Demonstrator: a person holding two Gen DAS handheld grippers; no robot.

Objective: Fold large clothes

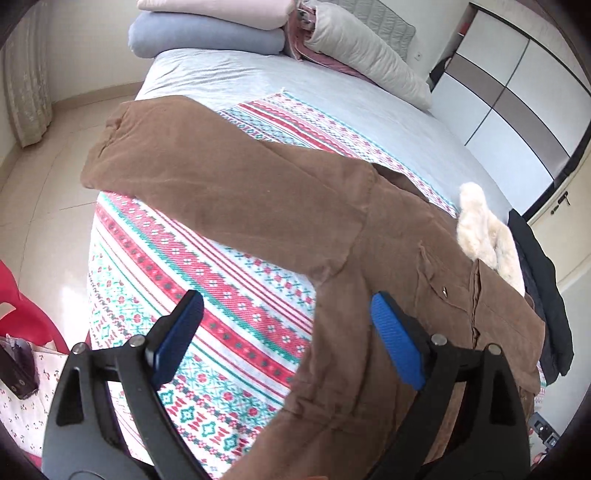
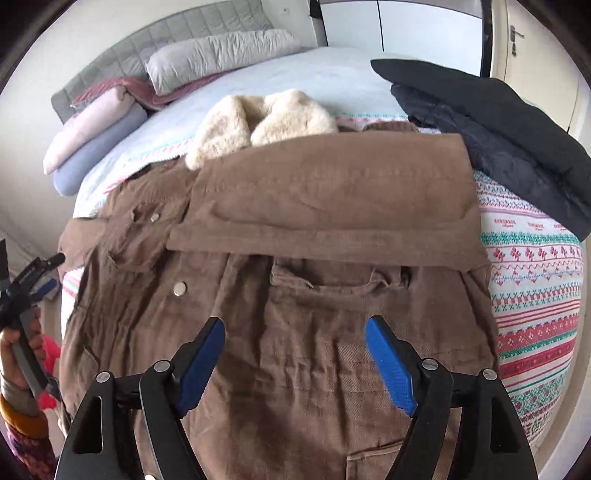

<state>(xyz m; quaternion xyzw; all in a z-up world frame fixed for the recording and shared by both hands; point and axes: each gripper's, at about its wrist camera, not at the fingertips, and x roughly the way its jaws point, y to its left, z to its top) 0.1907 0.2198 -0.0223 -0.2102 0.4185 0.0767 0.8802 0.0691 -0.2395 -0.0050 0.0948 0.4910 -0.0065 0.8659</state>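
A brown corduroy coat (image 2: 295, 332) with a cream fur collar (image 2: 258, 122) lies spread on the bed. One sleeve (image 2: 332, 210) is folded across its chest. The other sleeve (image 1: 221, 173) stretches out flat to the left over the patterned blanket (image 1: 207, 295). My left gripper (image 1: 288, 325) is open and empty above the blanket next to the coat's side, below the outstretched sleeve. My right gripper (image 2: 295, 350) is open and empty above the coat's lower front. The left gripper also shows at the left edge of the right wrist view (image 2: 33, 277).
A black padded jacket (image 2: 498, 133) lies at the bed's right side. Folded blankets (image 1: 207, 33) and pillows (image 2: 221, 55) are stacked at the headboard. A red chair (image 1: 22, 317) stands on the floor at the left. Wardrobe doors (image 1: 517, 96) stand beyond the bed.
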